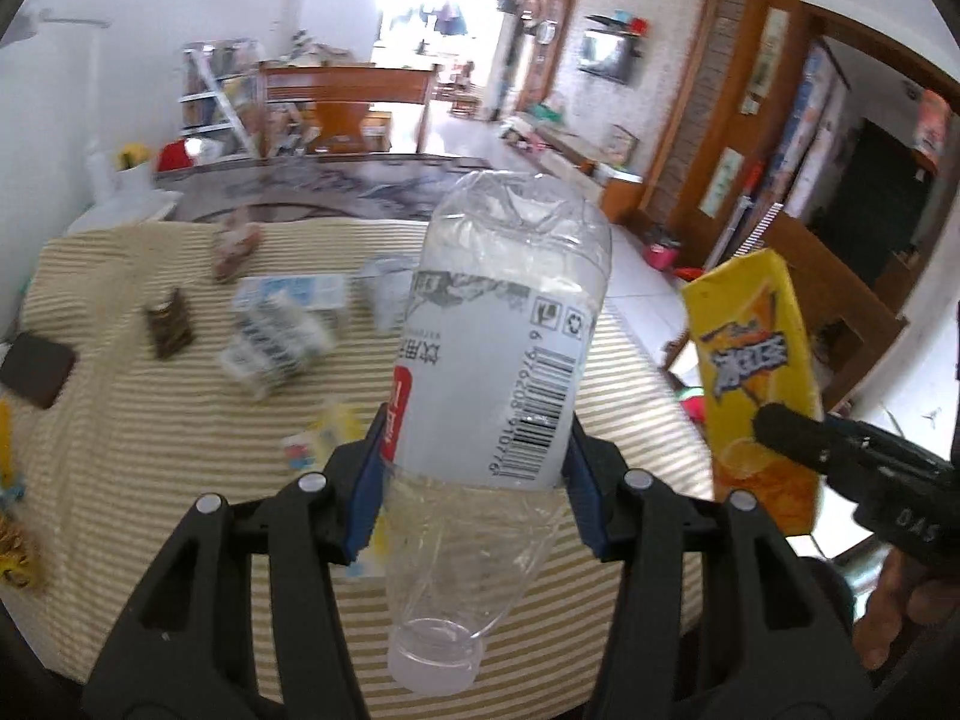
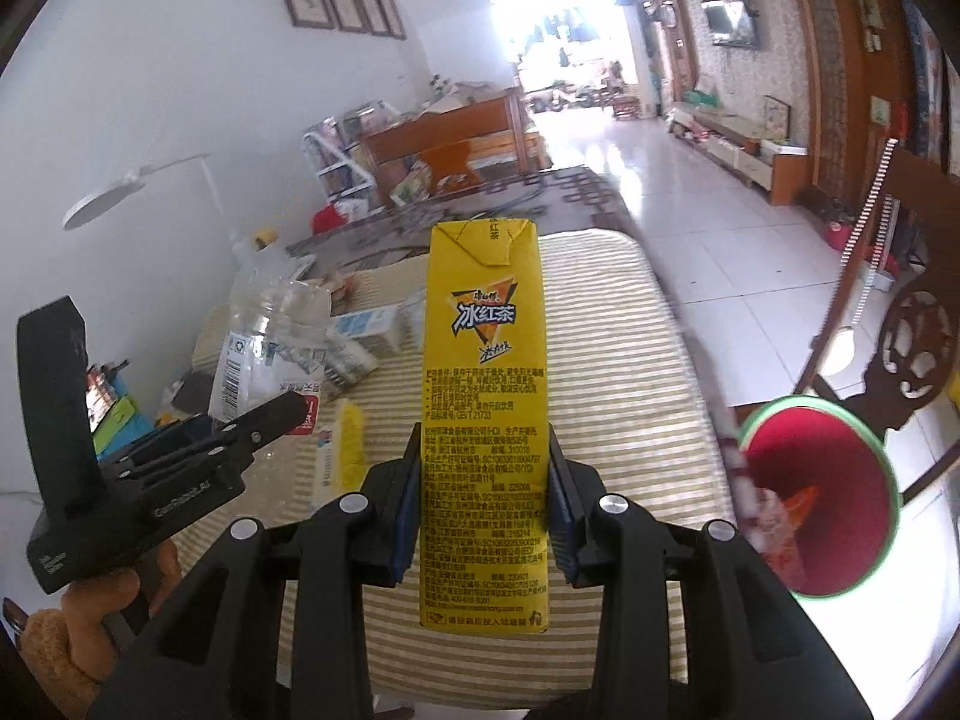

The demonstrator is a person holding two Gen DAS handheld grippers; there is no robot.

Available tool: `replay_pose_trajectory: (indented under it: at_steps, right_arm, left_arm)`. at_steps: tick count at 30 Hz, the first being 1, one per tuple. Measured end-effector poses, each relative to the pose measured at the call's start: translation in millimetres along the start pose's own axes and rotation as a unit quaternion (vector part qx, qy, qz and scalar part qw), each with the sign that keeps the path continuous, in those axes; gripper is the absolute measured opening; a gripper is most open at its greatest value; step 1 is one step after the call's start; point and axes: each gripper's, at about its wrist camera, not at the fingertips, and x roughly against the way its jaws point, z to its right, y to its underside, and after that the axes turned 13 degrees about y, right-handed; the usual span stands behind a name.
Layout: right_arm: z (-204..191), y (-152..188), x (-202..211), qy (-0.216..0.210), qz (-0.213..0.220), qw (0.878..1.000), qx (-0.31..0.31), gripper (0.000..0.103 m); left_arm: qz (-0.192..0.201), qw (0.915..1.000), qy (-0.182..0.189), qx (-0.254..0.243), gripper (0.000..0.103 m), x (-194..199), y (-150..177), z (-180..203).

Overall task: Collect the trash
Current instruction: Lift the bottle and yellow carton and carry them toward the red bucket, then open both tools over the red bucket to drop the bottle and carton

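My left gripper (image 1: 477, 468) is shut on a clear plastic bottle (image 1: 504, 324), cap end toward the camera, base pointing away, held above the striped table (image 1: 180, 420). In the right wrist view the same bottle (image 2: 270, 348) shows at the left, held by the left gripper (image 2: 264, 420). My right gripper (image 2: 480, 492) is shut on a tall yellow drink carton (image 2: 486, 372), its blue pads pressing both sides. That carton (image 1: 756, 360) also appears at the right of the left wrist view, with the right gripper (image 1: 798, 432) beside it.
More litter lies on the striped cloth: a blue-white carton (image 1: 288, 294), a crumpled pack (image 1: 270, 348), a brown wrapper (image 1: 168, 324), a yellow wrapper (image 2: 348, 438). A red bin with a green rim (image 2: 822, 498) stands right of the table, a carved wooden chair (image 2: 918, 348) behind it.
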Motion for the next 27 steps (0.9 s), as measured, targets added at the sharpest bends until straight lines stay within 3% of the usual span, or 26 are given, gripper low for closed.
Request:
replay_pose_trajectory:
  at_steps: [8, 15, 20, 21, 22, 23, 24, 27]
  right_arm:
    - [78.9, 9.1, 1.7, 0.059, -0.001, 0.996, -0.066, 0.034]
    - [152.3, 24.2, -12.3, 0.12, -0.015, 0.983, -0.141, 0.034]
    - [194.0, 32.6, -26.5, 0.151, -0.027, 0.973, -0.174, 0.035]
    - [202.0, 33.9, -29.6, 0.153, -0.027, 0.97, -0.185, 0.036]
    - [208.7, 36.3, -30.4, 0.156, -0.026, 0.968, -0.194, 0.037]
    - [214.9, 36.9, -31.3, 0.16, -0.024, 0.966, -0.202, 0.042]
    - [221.3, 38.1, -33.1, 0.168, -0.023, 0.963, -0.212, 0.055]
    - [227.6, 39.7, -30.9, 0.186, -0.02, 0.958, -0.217, 0.062]
  left_arm:
    - [-0.042, 0.9958, 0.078, -0.023, 0.05, -54.1, -8.9, 49.9]
    - [-0.101, 0.9787, 0.173, -0.044, 0.05, -124.0, -22.6, 102.9]
    - [-0.139, 0.9653, 0.212, -0.063, 0.05, -166.8, -28.7, 138.2]
    - [-0.148, 0.9623, 0.217, -0.069, 0.051, -175.7, -28.7, 146.7]
    - [-0.155, 0.96, 0.221, -0.075, 0.059, -180.6, -28.3, 151.7]
    - [-0.159, 0.9586, 0.221, -0.082, 0.065, -184.1, -27.2, 157.0]
    - [-0.158, 0.9588, 0.219, -0.088, 0.077, -185.5, -25.6, 162.3]
    - [-0.141, 0.9614, 0.211, -0.106, 0.084, -179.1, -23.3, 163.0]
